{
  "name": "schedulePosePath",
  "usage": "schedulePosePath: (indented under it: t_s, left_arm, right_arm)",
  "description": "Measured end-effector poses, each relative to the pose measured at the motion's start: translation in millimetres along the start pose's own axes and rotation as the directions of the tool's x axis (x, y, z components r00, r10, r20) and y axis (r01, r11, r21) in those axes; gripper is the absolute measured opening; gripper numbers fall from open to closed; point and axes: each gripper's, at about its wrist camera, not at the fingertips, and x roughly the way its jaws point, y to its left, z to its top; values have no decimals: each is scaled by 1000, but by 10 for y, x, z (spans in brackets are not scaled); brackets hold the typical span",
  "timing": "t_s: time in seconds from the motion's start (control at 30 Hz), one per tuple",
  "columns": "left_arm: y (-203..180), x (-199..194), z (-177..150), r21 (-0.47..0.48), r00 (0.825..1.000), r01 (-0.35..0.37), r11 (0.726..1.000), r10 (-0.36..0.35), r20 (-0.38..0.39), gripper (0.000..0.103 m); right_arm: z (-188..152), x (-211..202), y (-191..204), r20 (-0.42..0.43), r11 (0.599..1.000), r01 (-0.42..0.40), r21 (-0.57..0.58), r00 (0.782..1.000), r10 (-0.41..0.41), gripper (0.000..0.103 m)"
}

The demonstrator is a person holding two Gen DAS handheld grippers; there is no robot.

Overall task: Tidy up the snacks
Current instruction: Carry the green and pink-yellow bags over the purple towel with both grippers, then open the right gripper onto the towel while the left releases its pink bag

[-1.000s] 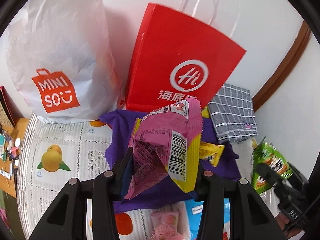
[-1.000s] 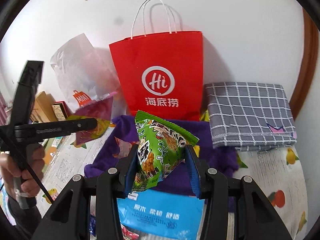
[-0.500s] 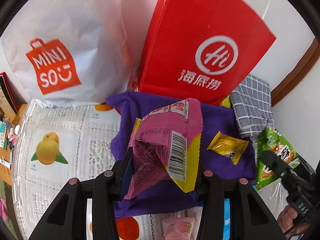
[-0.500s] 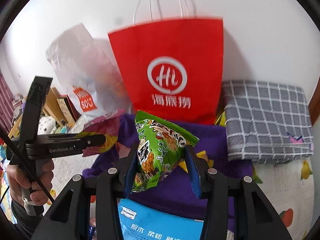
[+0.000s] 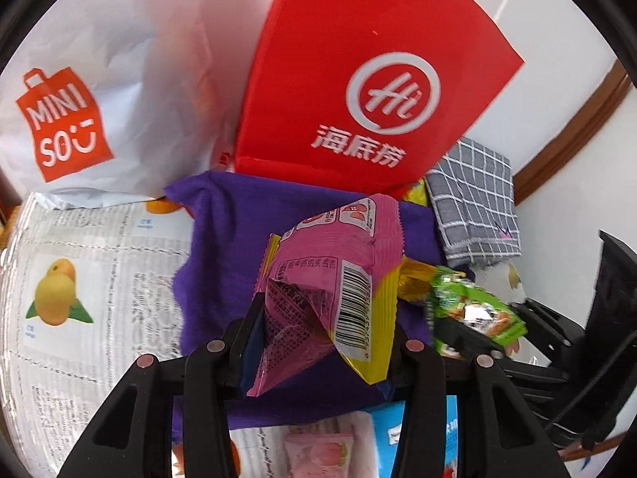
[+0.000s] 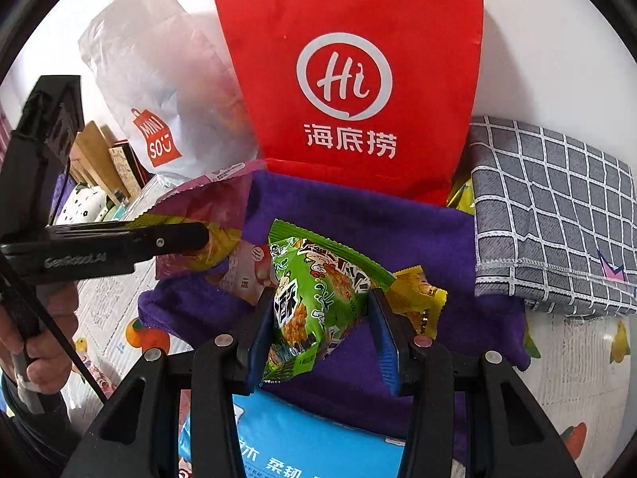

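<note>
"MINISO" on white bag (image 5: 119, 91); "Hi" on red bag (image 5: 358, 79)

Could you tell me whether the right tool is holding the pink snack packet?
No, the right tool grips a green snack packet; the pink snack packet sits in the left tool.

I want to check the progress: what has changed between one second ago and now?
Both grippers came down toward the purple cloth; the red bag now looms larger. The left gripper still holds the pink snack packet, the right gripper the green snack packet. The yellow snack still lies on the cloth.
</note>
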Motion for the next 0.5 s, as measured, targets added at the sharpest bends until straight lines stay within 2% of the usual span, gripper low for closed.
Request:
schedulePosePath:
  t_s: [0.27,0.5]
  left_arm:
    - [-58,17,-28,12,1000,-28,1000,28,-8,44]
    - [-45,128,-47,3,998,-29,1000,29,-58,45]
  right_arm:
    - [-51,244,-20,-77,1000,26,-7,997,-27,46]
    - [-89,374,-44,-116,999,47,-9,992,-48,46]
